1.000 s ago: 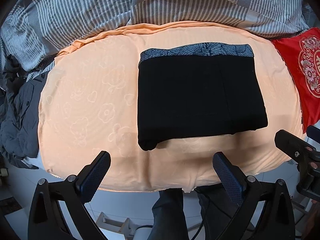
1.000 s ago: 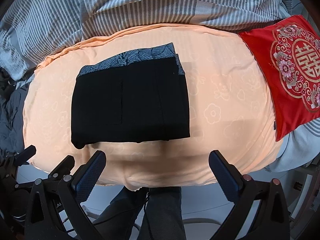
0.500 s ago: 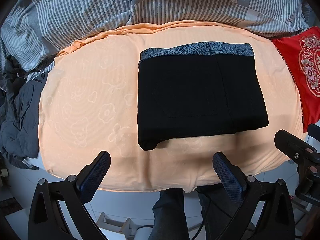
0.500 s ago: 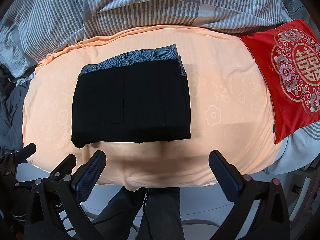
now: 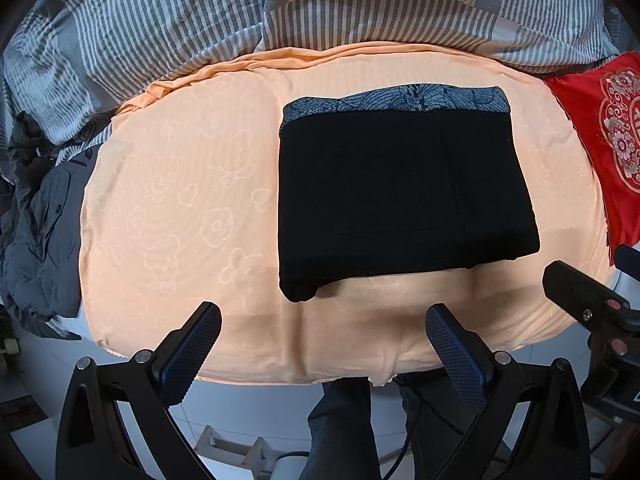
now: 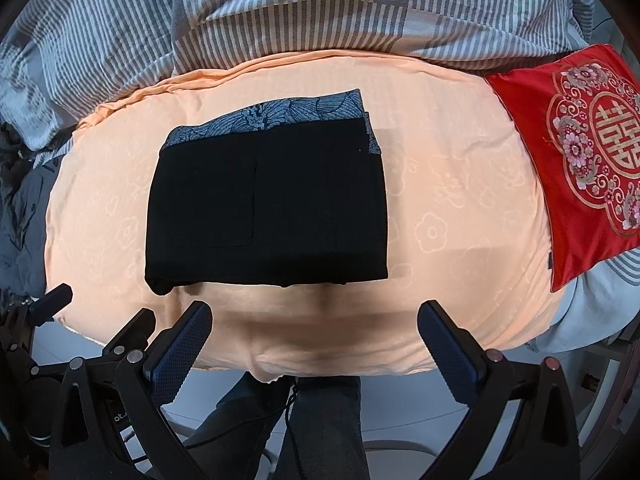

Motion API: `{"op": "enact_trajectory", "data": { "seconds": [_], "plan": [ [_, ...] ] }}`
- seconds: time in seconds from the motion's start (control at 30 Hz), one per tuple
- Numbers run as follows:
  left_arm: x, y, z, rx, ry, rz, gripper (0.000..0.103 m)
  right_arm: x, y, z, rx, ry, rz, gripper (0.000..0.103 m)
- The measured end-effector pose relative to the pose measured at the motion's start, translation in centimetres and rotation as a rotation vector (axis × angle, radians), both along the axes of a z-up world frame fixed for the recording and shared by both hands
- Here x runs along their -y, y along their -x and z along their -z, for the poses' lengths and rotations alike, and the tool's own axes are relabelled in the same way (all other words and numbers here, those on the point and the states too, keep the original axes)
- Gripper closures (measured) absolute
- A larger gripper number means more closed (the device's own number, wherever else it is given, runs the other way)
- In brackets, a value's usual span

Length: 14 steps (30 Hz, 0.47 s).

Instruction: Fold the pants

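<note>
While both tools hang back past the near edge of the bed, the pants [image 5: 404,196] lie folded into a flat black rectangle on the peach sheet [image 5: 180,208], with a grey patterned band along their far edge. The left tool [image 5: 322,336] is released, its two blue-padded fingers [image 5: 192,350] spread wide and holding nothing; the pants sit just ahead of it, a little toward its right finger. The right tool [image 6: 314,332] is likewise spread and empty, and the pants lie ahead of it toward its left finger.

Only the left view shows the heap of dark grey clothing [image 5: 38,224] off the sheet's left side, and only a sliver of the red cushion [image 5: 608,148]. The right view shows that cushion [image 6: 576,172] whole, with its gold and floral medallion, well to the right of the pants. Both views show a striped grey duvet [image 6: 320,12] beyond the sheet and a person's trouser legs [image 6: 320,428] below the tools.
</note>
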<state>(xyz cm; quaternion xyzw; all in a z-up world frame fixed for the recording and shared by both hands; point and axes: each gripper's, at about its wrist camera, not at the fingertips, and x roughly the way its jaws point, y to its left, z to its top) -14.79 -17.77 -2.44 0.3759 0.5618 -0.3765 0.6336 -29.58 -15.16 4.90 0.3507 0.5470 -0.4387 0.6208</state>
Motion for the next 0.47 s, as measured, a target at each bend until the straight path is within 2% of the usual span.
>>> {"op": "enact_trajectory", "data": {
  "seconds": [0.47],
  "plan": [
    [0.23, 0.02, -0.32, -0.003, 0.012, -0.005, 0.0, -0.04, -0.07, -0.06, 0.001, 0.0, 0.001, 0.0]
  ]
}}
